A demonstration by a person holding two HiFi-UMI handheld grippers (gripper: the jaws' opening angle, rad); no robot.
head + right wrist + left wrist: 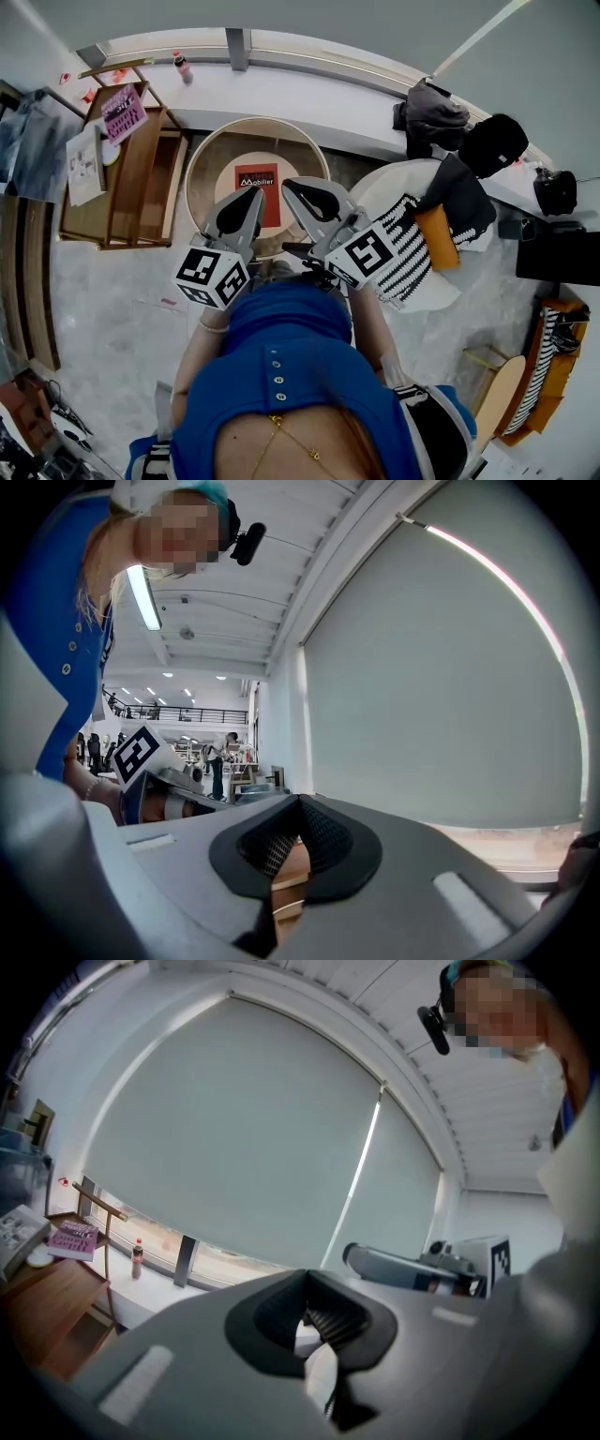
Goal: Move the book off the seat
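Note:
A red book [257, 181] with white print lies flat in the middle of a round wooden seat [208, 164], seen only in the head view. My left gripper [253, 193] hovers over the book's lower left part, shut and empty. My right gripper [288, 185] hangs just right of the book, also shut with nothing in it. Both point roughly level at a window blind. In the left gripper view the shut jaws [314, 1324] fill the bottom, with the right gripper [412, 1269] beside them. In the right gripper view the shut jaws [286, 846] show the left gripper [155, 780] at their left.
A wooden shelf [131, 178] with a pink book [122, 111] and magazines stands left of the seat. A white chair [389, 187] with a striped cushion [408, 248] and an orange pillow [438, 236] stands at the right. A bottle [182, 66] is on the white sill [309, 89].

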